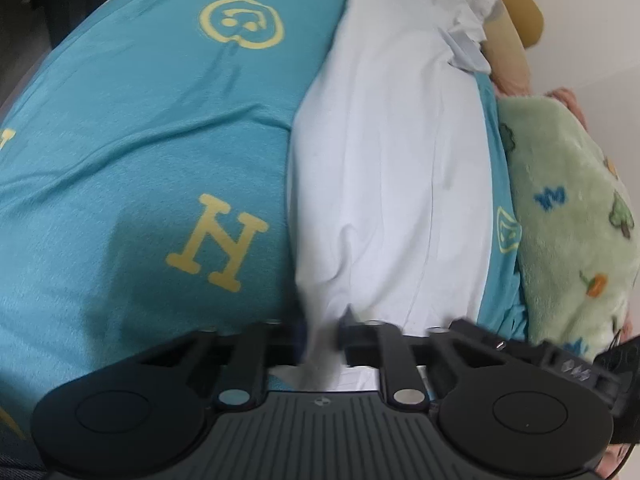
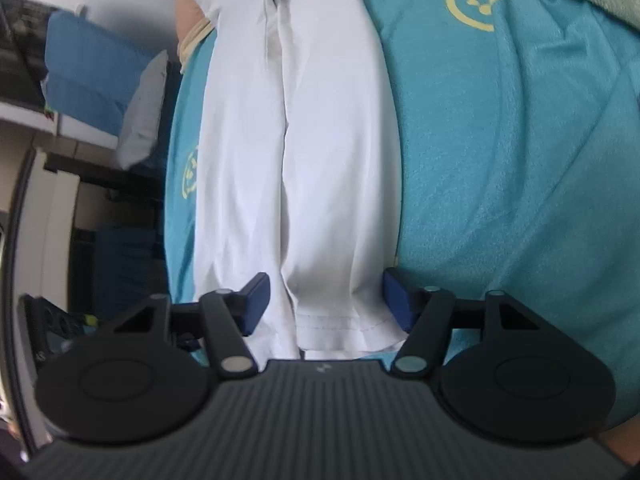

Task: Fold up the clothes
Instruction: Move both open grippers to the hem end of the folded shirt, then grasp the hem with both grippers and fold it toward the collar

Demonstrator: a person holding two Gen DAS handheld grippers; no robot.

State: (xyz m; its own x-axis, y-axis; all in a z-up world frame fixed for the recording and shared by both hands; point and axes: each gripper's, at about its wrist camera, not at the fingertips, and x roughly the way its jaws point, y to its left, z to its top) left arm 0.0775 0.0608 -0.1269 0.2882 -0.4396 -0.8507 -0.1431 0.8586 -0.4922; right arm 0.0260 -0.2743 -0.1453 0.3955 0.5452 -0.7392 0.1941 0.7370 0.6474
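Observation:
A white garment (image 1: 384, 168) lies folded lengthwise in a long strip on a teal bedspread (image 1: 140, 160) with yellow prints. My left gripper (image 1: 322, 340) is shut on the near edge of the white garment. In the right wrist view the same garment (image 2: 304, 152) runs away from me, its hemmed end (image 2: 344, 332) lying between my fingers. My right gripper (image 2: 324, 304) is open, with its blue pads (image 2: 256, 296) on either side of the hem.
A green fleece blanket (image 1: 568, 208) with small prints lies right of the garment. The teal bedspread (image 2: 500, 160) spreads to the right. Left of the bed edge stand a blue cushion (image 2: 92, 76), a grey pillow (image 2: 144, 116) and furniture.

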